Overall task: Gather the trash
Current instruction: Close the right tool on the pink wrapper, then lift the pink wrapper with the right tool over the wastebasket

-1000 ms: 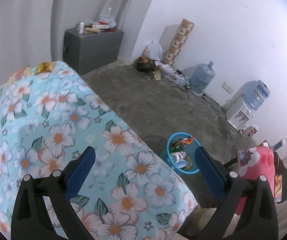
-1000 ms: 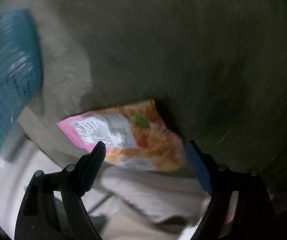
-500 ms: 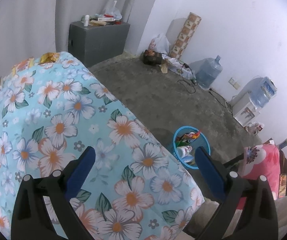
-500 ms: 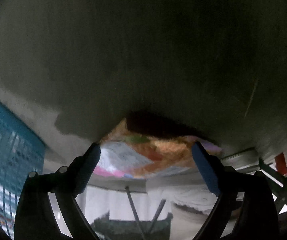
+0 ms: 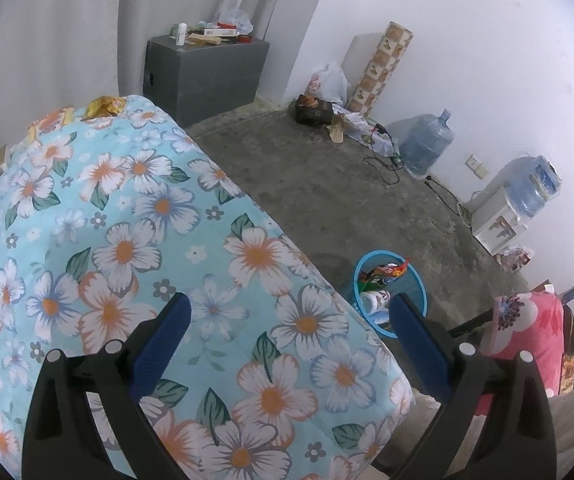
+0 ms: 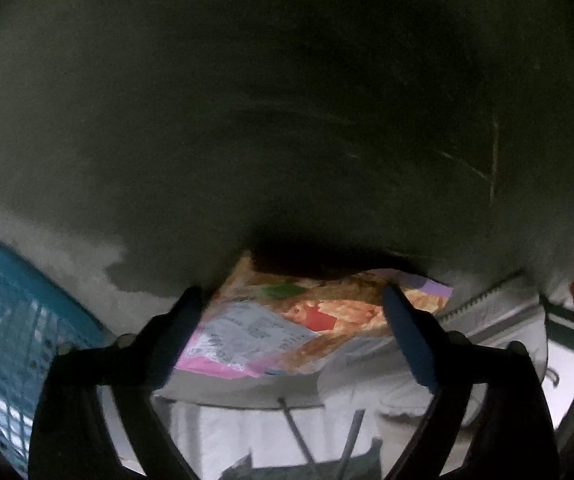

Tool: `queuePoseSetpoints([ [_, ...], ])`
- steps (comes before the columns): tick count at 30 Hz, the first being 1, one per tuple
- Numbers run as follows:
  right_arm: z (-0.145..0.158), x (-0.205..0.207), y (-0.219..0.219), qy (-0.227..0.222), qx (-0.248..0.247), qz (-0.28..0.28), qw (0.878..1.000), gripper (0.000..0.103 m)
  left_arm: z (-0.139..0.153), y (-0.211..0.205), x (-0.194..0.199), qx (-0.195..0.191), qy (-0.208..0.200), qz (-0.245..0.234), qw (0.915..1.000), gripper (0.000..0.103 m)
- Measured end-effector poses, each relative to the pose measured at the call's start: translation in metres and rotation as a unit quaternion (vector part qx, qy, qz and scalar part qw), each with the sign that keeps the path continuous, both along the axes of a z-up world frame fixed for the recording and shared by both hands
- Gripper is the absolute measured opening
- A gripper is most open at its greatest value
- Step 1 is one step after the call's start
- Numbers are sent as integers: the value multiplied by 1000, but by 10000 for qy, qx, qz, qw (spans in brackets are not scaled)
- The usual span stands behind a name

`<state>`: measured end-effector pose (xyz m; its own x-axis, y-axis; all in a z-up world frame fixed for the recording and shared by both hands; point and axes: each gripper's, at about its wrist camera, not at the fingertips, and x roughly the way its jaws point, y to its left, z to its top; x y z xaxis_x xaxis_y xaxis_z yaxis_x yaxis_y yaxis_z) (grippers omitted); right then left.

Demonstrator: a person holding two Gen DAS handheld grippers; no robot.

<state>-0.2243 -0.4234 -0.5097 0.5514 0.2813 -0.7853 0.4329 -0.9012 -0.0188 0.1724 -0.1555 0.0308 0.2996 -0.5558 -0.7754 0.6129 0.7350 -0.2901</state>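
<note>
Now we are hovering our right gripper (image 6: 293, 312) unclenched, jaws just narrowing, around the snack wrapper (image 6: 287, 320) lying at six o'clock, blue basket (image 6: 11, 320) at eight, left gripper (image 5: 287, 320) spread, gripping nothing.

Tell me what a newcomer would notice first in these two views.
In the left wrist view, the flowered blue quilt fills the left and middle, with a blue bin of wrappers on the concrete floor beyond its edge. In the right wrist view, a pink and orange snack packet lies low in the middle on the dark floor, between the open jaws of the right gripper.
</note>
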Motion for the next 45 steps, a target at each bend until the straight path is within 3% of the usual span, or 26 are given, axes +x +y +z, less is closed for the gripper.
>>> queuePoseSetpoints([
  [7,2,31,15,67,-138,184,9997,71,-1,2,-1,-59,0,11,10000,97],
  [9,2,39,16,-107,-385,114,9991,40,0,5,-2,-94,-21,30,9999,97],
  [10,5,41,21,-197,-419,131,9988,10,1,7,-4,-117,-21,42,9999,97],
  [16,10,56,25,-241,-496,372,9978,5,4,16,-9,-245,-4,83,9997,97],
  [20,20,59,10,-299,-637,875,9937,3,7,22,-13,-316,-47,78,9995,97],
  [29,47,89,1,-652,-936,2163,9696,2,10,34,-15,-514,-27,137,9986,97],
  [32,73,103,-6,-769,-1155,2653,9541,1,11,36,-16,-588,-22,135,9982,97],
  [38,159,137,-27,-959,-1971,3530,9096,0,15,39,-18,-756,-61,84,9971,97],
  [45,272,133,-60,-1069,-3382,3649,8608,0,17,36,-21,-904,-32,-14,9959,97],
])
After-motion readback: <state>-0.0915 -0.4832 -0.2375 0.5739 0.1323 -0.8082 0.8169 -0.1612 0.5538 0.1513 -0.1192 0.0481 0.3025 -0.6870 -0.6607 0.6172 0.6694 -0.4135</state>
